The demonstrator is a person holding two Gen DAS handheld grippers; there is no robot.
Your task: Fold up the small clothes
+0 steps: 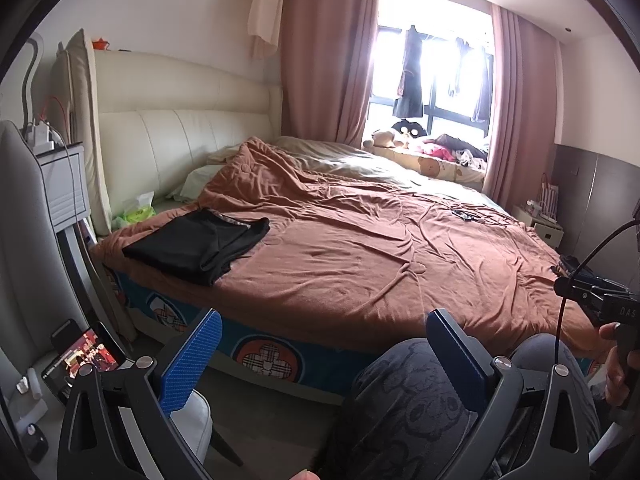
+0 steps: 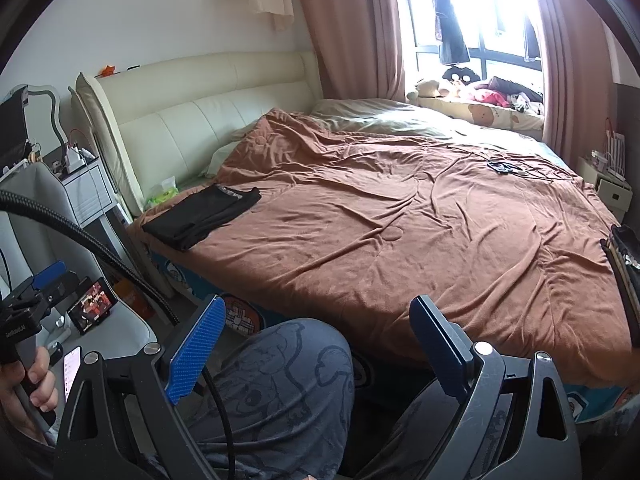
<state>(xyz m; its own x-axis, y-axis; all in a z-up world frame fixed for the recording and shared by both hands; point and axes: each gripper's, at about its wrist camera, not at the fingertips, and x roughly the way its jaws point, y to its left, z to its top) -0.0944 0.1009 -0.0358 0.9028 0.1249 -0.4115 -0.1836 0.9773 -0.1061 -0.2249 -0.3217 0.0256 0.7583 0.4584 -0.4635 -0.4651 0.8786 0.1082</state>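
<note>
A black folded garment (image 1: 200, 244) with a patterned strip along one edge lies flat on the rust-brown quilted bedspread (image 1: 360, 248), at the near corner of the bed below the cream padded headboard (image 1: 180, 120) and just beside a green tissue packet (image 1: 138, 210). A seated person in grey cartoon-print trousers (image 1: 420, 404) holds both tools low over the lap, well short of the cloth. The left gripper (image 1: 324, 360) has its blue-padded fingers spread wide with nothing between them; the right gripper (image 2: 320, 348) is likewise spread and empty. At the right wrist view's right edge, a dark stack of cloth (image 2: 624, 256) sits partly cut off; what it is cannot be told. The black garment looks thin, light and limp, likely to sag and slide when lifted, so a pinch at a corner or along the firmer trimmed edge seems the surest hold, both layers taken together.
</note>
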